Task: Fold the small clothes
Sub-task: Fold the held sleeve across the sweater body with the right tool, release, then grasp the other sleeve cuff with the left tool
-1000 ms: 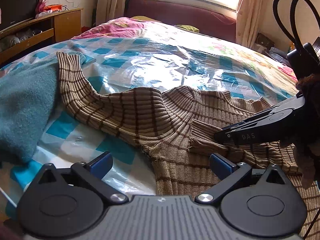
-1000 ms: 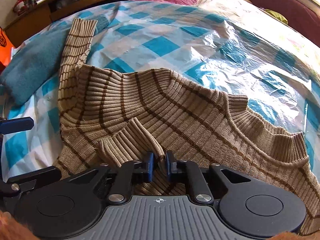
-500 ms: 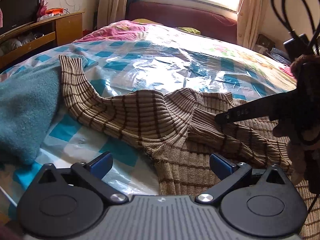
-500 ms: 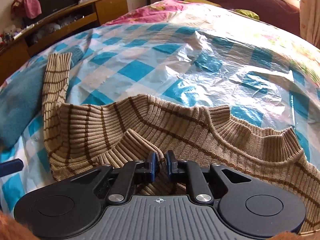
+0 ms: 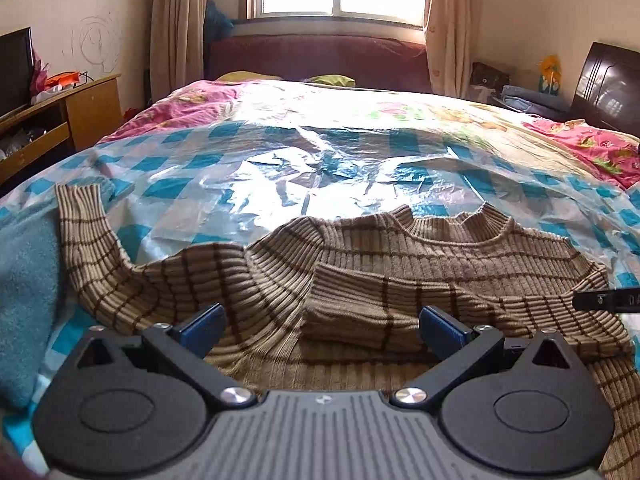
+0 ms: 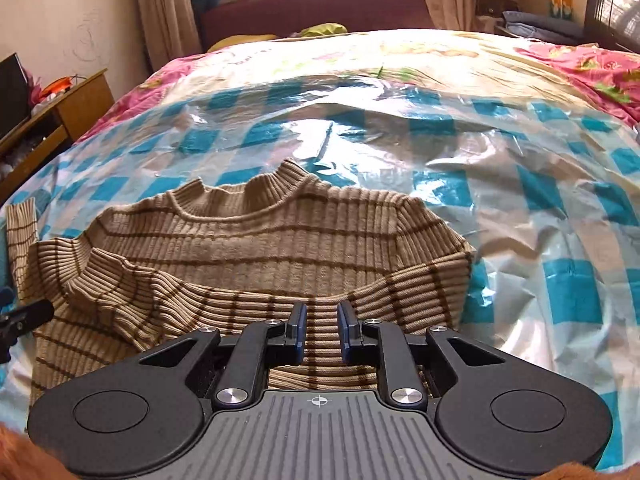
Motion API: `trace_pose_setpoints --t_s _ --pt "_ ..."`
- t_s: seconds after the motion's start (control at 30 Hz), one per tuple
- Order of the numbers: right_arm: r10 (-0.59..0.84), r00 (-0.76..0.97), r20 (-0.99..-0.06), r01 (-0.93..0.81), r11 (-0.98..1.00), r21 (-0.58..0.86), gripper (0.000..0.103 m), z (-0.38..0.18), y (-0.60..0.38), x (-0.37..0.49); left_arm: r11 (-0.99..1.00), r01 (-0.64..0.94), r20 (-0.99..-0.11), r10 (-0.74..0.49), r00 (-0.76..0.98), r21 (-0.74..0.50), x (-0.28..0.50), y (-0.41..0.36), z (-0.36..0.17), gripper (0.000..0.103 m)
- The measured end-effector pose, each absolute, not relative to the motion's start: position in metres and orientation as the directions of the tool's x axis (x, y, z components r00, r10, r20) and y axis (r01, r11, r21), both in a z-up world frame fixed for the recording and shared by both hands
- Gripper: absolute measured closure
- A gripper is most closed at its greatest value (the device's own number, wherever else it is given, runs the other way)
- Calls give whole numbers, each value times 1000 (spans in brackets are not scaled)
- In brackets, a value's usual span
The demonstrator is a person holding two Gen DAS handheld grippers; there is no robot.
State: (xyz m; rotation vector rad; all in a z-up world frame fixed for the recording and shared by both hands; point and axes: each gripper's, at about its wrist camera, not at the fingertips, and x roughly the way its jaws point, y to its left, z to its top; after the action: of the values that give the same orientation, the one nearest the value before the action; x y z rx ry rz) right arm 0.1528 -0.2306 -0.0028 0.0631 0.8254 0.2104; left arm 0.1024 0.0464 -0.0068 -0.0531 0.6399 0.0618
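Here, one striped sweater (image 6: 256,248), one teal cloth (image 5: 24,292), left gripper (image 5: 320,326) spread wide, right gripper (image 6: 322,332) opening, nothing gripped.

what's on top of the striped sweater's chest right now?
One sleeve is folded across the striped sweater, cuff toward the other shoulder. The other sleeve still lies out on the plastic sheet. What the folded sleeve covers can't be seen.

Left gripper (image 5: 320,326) wide apart; right gripper (image 6: 322,330) narrow, jaws opening, both angled downward.
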Motion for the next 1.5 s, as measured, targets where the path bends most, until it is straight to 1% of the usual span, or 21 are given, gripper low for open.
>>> trace_pose_setpoints --t_s 0.07,0.13,0.23,0.27,0.3,0.37,0.5,0.57,0.67,0.77,0.83,0.93,1.03,1.1,1.17,1.2,1.27,1.37,1.43,1.47,1.5 --pt "205 647 -734 -146 979 144 84 -13 -234 153 997 -82 -580 74 812 12 121 38 -9 0" --pt "205 656 -726 -152 978 139 84 -18 -233 151 992 -109 -579 130 805 70 139 32 -17 0" --pt "209 673 -709 -158 978 138 84 -19 -233 146 973 -154 -605 229 762 174 160 28 -34 0" --pt "213 677 -704 -158 977 143 84 -19 -234 145 963 -168 -628 265 731 211 164 30 -40 4" --pt "218 680 -700 -156 976 153 84 -19 -235 143 957 -174 -648 284 707 230 164 33 -46 6" --pt "234 684 -690 -150 972 180 84 -21 -239 141 958 -183 -655 284 700 220 155 41 -51 6" --pt "243 694 -677 -145 969 200 83 -25 -241 136 949 -192 -653 312 690 251 137 43 -47 6" --pt "242 703 -669 -151 970 193 80 -22 -238 132 953 -203 -666 301 683 223 128 50 -40 6" --pt "260 714 -650 -173 965 195 80 -16 -232 124 954 -247 -674 296 677 171 115 75 -24 7" --pt "278 721 -634 -199 960 194 80 -11 -223 116 936 -312 -629 342 698 163 109 111 2 7" --pt "295 720 -628 -218 955 200 80 -9 -217 112 918 -361 -595 382 707 162 113 138 20 9" --pt "324 712 -624 -247 946 210 80 -6 -205 110 891 -432 -577 429 695 141 128 185 35 13" --pt "355 696 -624 -277 935 222 80 -5 -191 111 864 -483 -588 465 662 139 153 227 33 27" --pt "370 684 -628 -293 928 229 80 -6 -182 112 856 -508 -619 453 641 100 170 253 27 40" --pt "383 671 -635 -305 923 235 80 -7 -173 115 844 -533 -651 434 623 53 183 273 20 48" --pt "387 666 -638 -308 921 238 80 -8 -170 117 836 -549 -661 429 616 31 190 282 15 51" --pt "395 655 -644 -313 918 244 80 -9 -164 120 826 -562 -670 431 604 25 199 291 7 51" --pt "403 642 -653 -326 914 243 80 -11 -155 124 828 -558 -670 450 591 64 208 294 -4 52" --pt "404 637 -657 -334 912 237 80 -11 -150 126 830 -550 -659 466 590 94 210 292 -6 57" --pt "405 635 -658 -337 912 236 80 -11 -149 126 831 -547 -655 468 593 99 211 292 -5 63" --pt "407 634 -658 -339 911 237 80 -11 -148 126 836 -541 -648 462 606 90 209 293 -4 73"
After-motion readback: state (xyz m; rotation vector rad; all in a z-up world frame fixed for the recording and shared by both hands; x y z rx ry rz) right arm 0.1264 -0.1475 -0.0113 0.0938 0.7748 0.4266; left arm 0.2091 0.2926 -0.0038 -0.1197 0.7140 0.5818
